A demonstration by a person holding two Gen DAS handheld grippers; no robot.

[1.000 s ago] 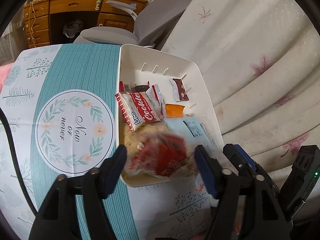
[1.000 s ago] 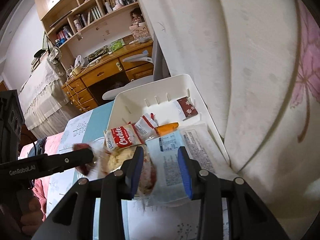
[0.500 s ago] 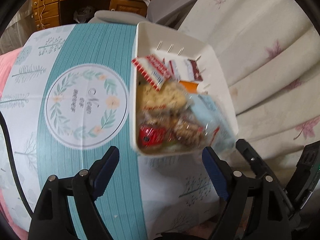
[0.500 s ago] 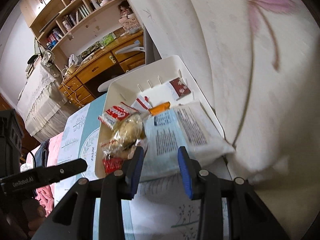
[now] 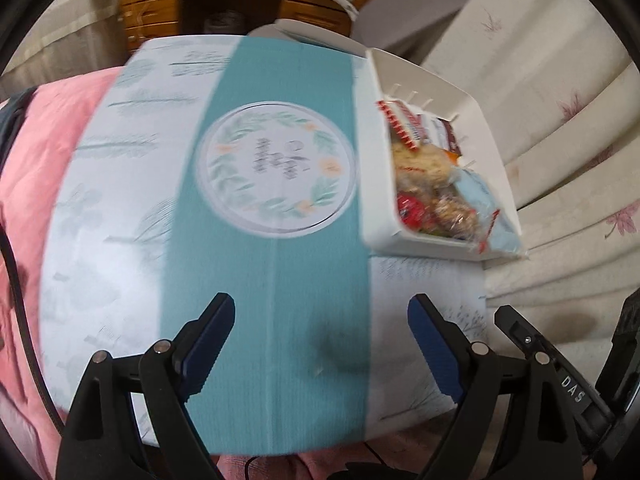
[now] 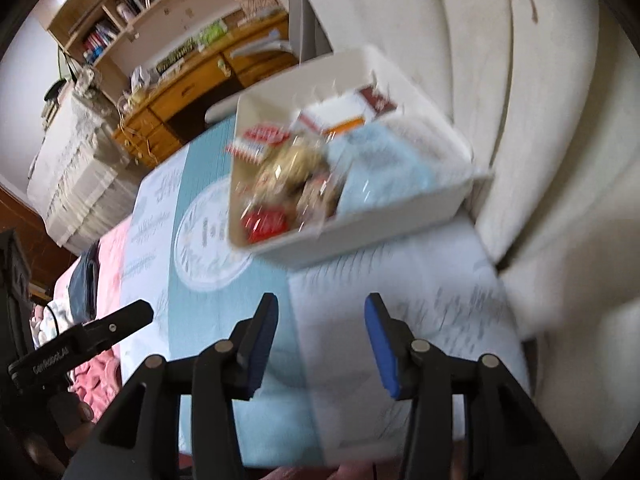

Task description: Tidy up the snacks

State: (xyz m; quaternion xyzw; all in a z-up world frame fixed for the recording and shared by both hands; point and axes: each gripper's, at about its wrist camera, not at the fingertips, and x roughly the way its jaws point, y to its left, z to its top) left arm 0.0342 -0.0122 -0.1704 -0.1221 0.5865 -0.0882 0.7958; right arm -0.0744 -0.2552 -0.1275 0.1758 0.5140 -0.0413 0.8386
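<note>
My left tongs [image 5: 322, 338] and right tongs [image 6: 322, 336] have both just been spreading apart — nothing between them — above the teal-and-white tabletop [image 5: 276, 280]. Beyond, the white bin [image 6: 360, 236] holds the snacks [image 6: 288, 184], against the cream cushion [image 6: 540, 140].

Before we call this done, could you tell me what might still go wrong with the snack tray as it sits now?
The white tray sits at the table's far corner by the bedding, so a nudge may tip it. The pale blue packet overhangs its near rim and may slide out. Both grippers, left and right, are empty.
</note>
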